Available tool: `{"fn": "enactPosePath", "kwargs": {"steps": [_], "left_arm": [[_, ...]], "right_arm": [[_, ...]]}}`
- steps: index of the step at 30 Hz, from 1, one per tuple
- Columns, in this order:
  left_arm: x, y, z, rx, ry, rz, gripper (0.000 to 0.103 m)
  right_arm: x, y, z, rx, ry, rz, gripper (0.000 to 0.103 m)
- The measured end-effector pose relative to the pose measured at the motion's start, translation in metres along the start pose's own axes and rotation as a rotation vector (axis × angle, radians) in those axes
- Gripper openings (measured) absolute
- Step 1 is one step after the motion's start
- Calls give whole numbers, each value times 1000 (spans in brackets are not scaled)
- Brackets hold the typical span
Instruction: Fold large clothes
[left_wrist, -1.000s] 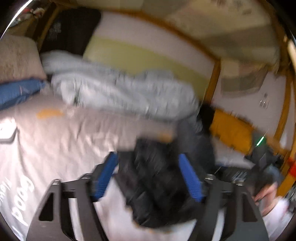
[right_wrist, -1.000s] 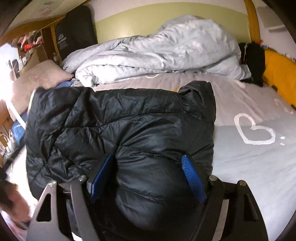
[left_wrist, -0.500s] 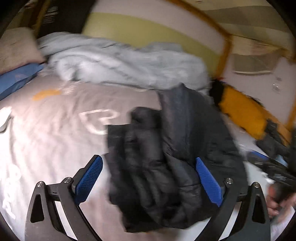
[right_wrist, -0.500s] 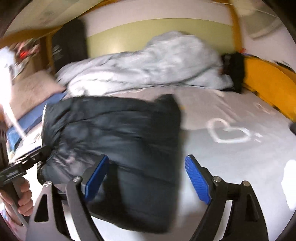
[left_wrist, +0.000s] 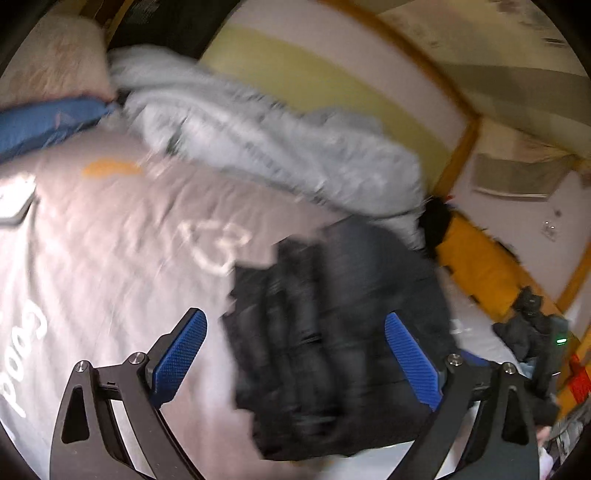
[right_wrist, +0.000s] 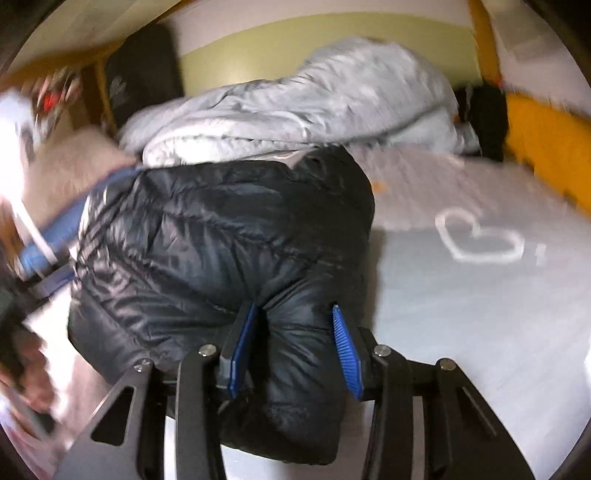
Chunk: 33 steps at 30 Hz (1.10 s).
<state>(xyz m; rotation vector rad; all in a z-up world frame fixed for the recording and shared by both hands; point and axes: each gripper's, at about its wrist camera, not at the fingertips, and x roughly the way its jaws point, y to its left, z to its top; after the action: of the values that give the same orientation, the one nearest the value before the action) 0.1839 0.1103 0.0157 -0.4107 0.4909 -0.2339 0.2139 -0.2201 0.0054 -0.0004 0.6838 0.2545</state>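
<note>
Jacket (right_wrist: 221, 236) | bunched, long axis sideways across bed (right_wrist: 480, 314) | right claw (right_wrist: 295, 347) closing on its puffy fold | left claw (left_wrist: 295, 354) closing slightly, touching nothing

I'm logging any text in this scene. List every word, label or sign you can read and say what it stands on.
"Good" in white letters, seen sideways, on the grey bedsheet at the left edge of the left wrist view.
More white lettering below it on the sheet: cut off, not readable.
White heart outline drawn on the sheet: a sign, no words.
Pale marking on the black bag against the wall: too blurred to read.
Black puffer jacket: no readable label.
</note>
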Motion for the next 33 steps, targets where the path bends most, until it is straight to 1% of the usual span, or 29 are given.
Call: {"fn": "enactPosePath", "kwargs": {"steps": [1,3,5,6,7,8,11,12,13,14,15,17,19,20,21,22,23,24,25,26,27,28,30,31,32,33], "left_arm": [[-5,-10,3,22,-14,-12,96],[-12,-25,5,68,-28,-30,97],[-11,-32,5,74,-12,-71,98],[-8,-33,5,64,1,-80,98],[-3,-32,4,54,15,-70,99],[4,-30,2,53,32,-37,99],[28,-19,-7,66,99,113,99],[35,-11,-11,52,112,134,101],[41,-3,-14,25,127,137,103],[45,4,-18,3,135,143,103],[49,9,-20,-17,144,161,103],[53,16,-25,-51,150,189,103],[54,20,-29,-76,157,186,103],[55,22,-31,-92,167,176,103],[57,25,-33,-115,181,163,103],[60,29,-36,-150,204,145,103],[64,34,-41,-195,236,122,103],[71,41,-45,-256,290,96,103],[72,39,-46,-248,306,105,103],[75,33,-44,-202,332,127,103],[78,29,-44,-185,360,141,103],[79,29,-44,-193,371,153,101],[80,26,-44,-195,373,171,99],[80,22,-45,-187,369,162,85],[78,18,-45,-206,362,95,61],[75,14,-44,-233,354,47,56]], "right_arm": [[1,10,0,-51,2,-31,41],[2,21,-1,-97,4,-62,41],[6,28,0,-90,14,-52,43],[7,29,0,-83,21,-42,44],[9,29,0,-79,25,-34,44],[9,30,1,-73,27,-27,46],[7,31,1,-71,19,-9,52],[4,28,1,-64,9,4,59],[3,27,1,-55,3,20,66],[0,22,2,-33,-7,37,84],[-1,17,4,-8,-24,34,94],[-2,4,5,53,-47,13,94],[6,-9,6,117,-14,23,94],[11,-17,5,160,8,44,94],[16,-22,5,190,24,68,94],[24,-30,4,232,51,114,94],[32,-34,2,255,81,158,94],[38,-34,0,263,106,195,94],[50,-34,-1,273,158,255,94],[56,-34,-3,285,181,283,90],[63,-34,-5,314,201,322,83],[70,-36,-6,346,218,345,81],[75,-36,-6,350,226,356,64],[75,-34,-4,336,223,344,60],[71,-30,-2,313,210,327,50],[65,-25,0,286,190,308,42]]}}
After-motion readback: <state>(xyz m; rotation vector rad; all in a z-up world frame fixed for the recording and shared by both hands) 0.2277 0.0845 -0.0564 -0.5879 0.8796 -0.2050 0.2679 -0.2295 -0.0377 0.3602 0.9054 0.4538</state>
